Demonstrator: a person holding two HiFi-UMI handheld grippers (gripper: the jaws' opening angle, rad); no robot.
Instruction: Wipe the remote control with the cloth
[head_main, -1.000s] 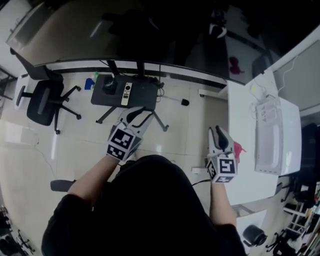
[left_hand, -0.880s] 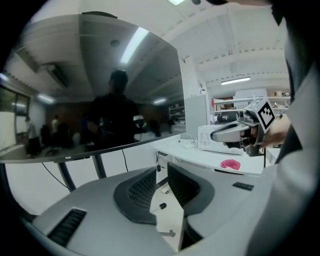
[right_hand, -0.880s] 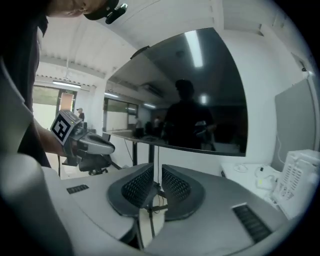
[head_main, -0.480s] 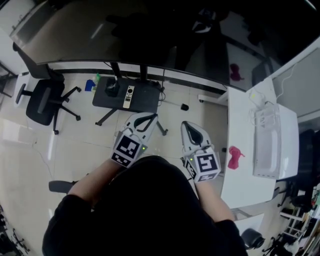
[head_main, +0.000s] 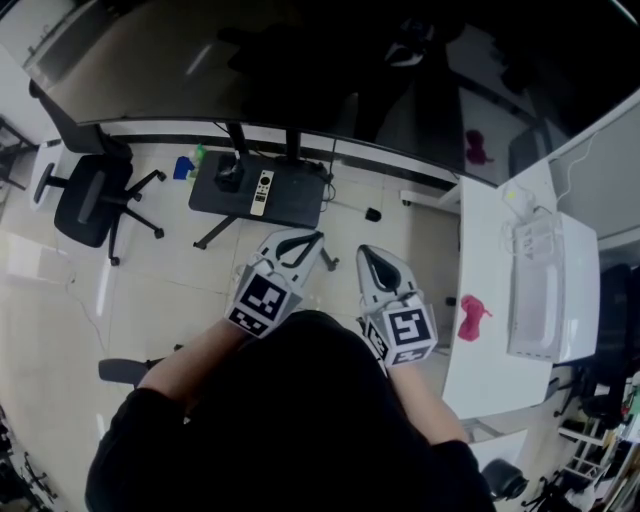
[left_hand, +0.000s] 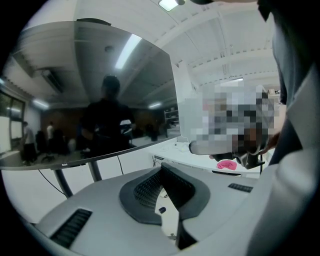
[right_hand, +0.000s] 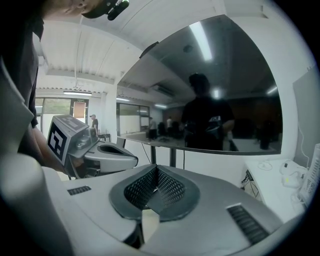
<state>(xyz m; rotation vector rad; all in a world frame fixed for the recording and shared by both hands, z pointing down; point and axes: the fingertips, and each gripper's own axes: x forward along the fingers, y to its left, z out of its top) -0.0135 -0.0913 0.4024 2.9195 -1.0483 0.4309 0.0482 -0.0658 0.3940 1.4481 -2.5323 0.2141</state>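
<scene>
Closest in, the left gripper (head_main: 298, 243) and the right gripper (head_main: 375, 262) are held side by side in front of the person. Each gripper view shows its tongs pressed together with nothing between them, so neither holds anything.

Off to the person's right, the pink cloth (head_main: 469, 316) lies crumpled on the white table (head_main: 480, 250), apart from the right gripper. Farther ahead, the remote control (head_main: 262, 192) lies flat on a small dark table (head_main: 295, 200), well apart from the cloth.

The likeliest slip, I judge, is going for the remote with no cloth in hand. The tongs also have to open before they meet the cloth. If they stay shut, they would only push it along the table. The cloth is limp, so a nip on one corner could let it trail or drop on the way over. The remote looks light and lies loose, so an unbraced wipe may slide it towards the table's edge.

The one container is a white basket (head_main: 535, 300) just beyond the cloth on the white table; what it holds I cannot tell.
</scene>
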